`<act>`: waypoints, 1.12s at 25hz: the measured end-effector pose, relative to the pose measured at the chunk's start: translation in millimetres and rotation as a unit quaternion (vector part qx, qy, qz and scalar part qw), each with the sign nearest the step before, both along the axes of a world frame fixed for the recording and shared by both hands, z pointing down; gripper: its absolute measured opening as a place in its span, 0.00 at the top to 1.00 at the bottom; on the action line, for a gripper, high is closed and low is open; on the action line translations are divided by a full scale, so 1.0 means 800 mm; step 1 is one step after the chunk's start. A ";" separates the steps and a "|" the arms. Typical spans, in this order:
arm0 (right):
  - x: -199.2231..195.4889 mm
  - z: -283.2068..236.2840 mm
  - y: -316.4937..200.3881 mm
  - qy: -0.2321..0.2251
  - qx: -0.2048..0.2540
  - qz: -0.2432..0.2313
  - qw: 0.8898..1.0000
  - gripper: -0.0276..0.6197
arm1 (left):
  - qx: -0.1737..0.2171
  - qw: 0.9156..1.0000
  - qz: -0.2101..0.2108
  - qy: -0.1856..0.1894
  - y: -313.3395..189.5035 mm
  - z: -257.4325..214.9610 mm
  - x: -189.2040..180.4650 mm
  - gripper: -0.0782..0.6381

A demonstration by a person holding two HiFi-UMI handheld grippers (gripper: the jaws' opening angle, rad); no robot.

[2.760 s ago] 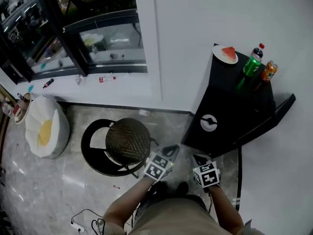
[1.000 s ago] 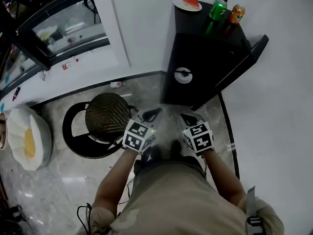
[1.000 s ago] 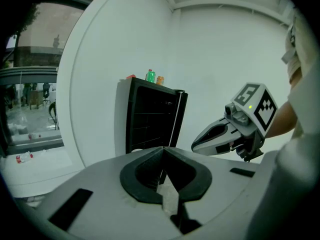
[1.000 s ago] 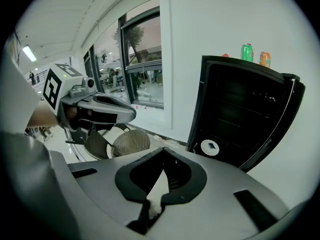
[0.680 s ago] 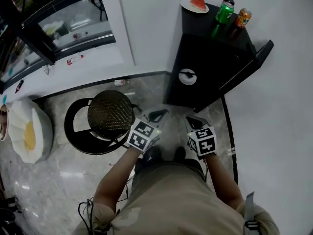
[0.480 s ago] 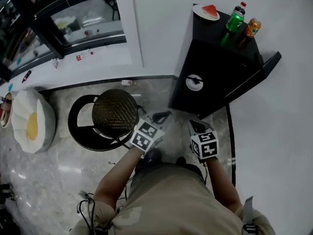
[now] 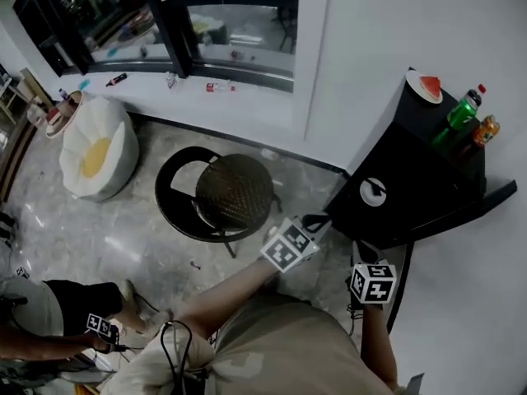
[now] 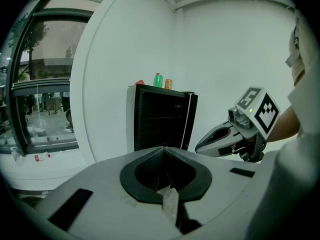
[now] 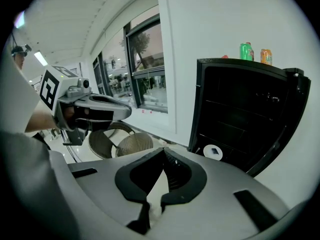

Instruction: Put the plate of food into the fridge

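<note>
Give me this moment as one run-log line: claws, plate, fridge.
left claw: shut, empty | right claw: shut, empty | plate of food: atop fridge, untouched

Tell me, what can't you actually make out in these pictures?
- Food on the plate: a red wedge, too small in the head view to name; hardly visible in gripper views.
- Labels on the bottle and can: too small everywhere.
- Fridge interior: too dark behind its front, both gripper views.
- Second person: cut off by the head view's lower left edge.
</note>
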State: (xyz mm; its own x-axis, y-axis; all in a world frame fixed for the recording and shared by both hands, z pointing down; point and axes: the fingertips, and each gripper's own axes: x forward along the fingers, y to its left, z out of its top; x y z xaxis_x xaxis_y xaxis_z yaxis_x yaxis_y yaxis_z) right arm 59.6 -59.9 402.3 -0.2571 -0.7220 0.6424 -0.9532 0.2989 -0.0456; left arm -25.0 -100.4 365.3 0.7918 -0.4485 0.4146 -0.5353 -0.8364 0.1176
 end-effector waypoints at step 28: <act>0.006 0.000 0.005 -0.025 0.002 -0.071 0.997 0.92 | 0.017 0.994 -0.104 -0.018 0.021 -0.022 -0.015 0.88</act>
